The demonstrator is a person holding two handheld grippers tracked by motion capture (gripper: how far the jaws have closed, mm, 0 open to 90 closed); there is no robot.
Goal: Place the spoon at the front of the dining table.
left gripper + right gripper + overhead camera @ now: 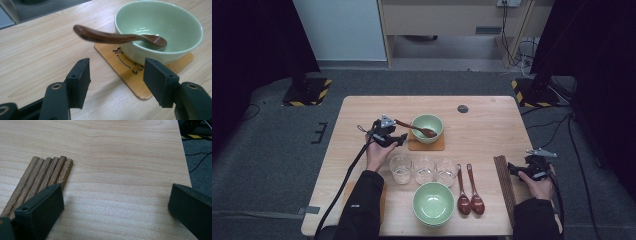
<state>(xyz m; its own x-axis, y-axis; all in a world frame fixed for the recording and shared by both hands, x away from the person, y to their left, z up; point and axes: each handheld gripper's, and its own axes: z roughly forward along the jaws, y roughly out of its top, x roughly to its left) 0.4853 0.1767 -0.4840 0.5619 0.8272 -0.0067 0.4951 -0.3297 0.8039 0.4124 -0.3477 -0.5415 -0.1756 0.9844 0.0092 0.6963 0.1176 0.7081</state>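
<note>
Resting glossy wooden spoon (120, 37) in smooth round celadon bowl (160, 22)

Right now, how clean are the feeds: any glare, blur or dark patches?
High view: soft and dim, black at both sides, table evenly lit. Left gripper view: sharp, small glints inside the green bowl. Right gripper view: chopsticks crisp, the near jaws soft.

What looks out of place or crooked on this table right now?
Little stands out. The spoon leans in the far green bowl, its handle jutting over the rim above the wooden coaster. Glasses, spare spoons and chopsticks lie tidy; nothing is spilled.
</note>
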